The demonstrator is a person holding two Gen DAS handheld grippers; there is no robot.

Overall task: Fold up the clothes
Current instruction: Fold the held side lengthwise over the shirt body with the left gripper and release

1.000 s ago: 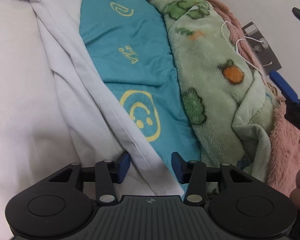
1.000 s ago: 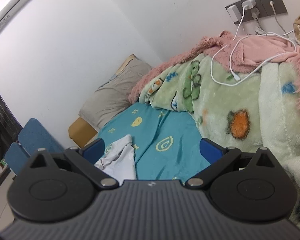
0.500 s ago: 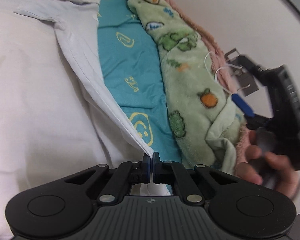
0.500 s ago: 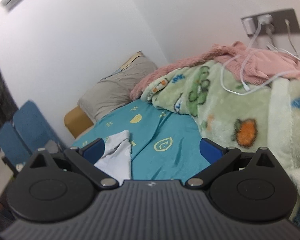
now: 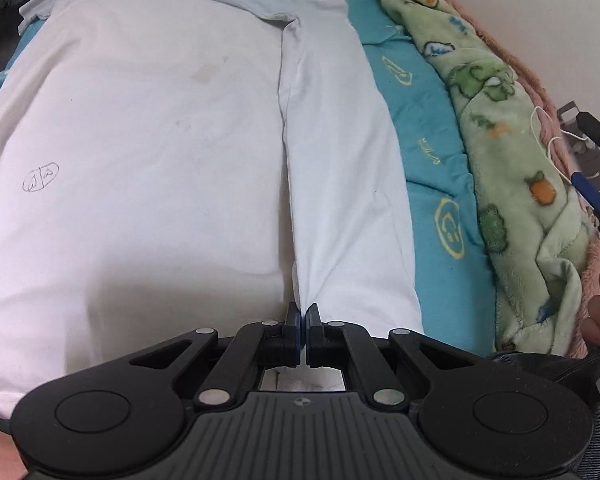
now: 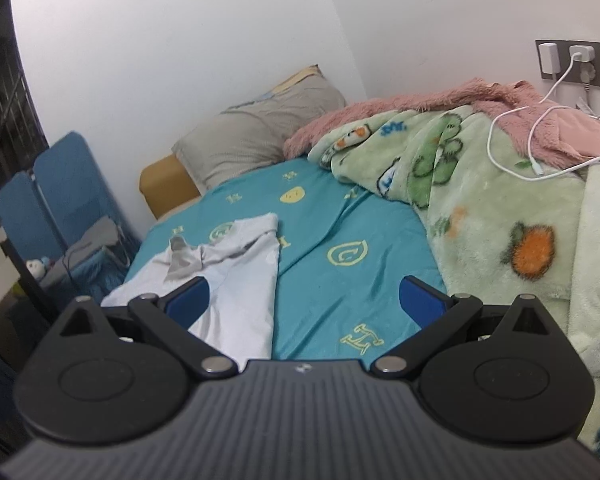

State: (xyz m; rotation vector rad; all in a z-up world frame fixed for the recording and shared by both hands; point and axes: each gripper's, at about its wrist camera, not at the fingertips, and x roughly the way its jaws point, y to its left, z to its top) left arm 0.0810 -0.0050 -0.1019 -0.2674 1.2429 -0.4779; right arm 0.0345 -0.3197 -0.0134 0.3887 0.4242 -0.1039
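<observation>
The whole spread of the white cotton T-shirt point(image 5: 148, 152) is given only by the left wrist view, where a small oval pen mark is seen on its front and a long side panel is seen folded over along a straight crease. Only the right wrist view takes in the grey pillow point(image 6: 260, 128), the blue folding chair point(image 6: 56, 192) and the wall socket with its white charging cable point(image 6: 516, 148). The left gripper point(image 5: 303, 330) is clamped on the near end of that crease, cloth pinched between its blue pads. The right gripper point(image 6: 304, 296) is held with its jaws wide apart and nothing between them, above the turquoise patterned bedsheet point(image 6: 340, 248) just beside the shirt's folded edge. The shirt lies flat on that sheet; beyond the shirt's folded side a heaped green cartoon-print fleece blanket point(image 5: 512, 184) and a pink fluffy blanket point(image 6: 400, 108) are crowded along the wall.
</observation>
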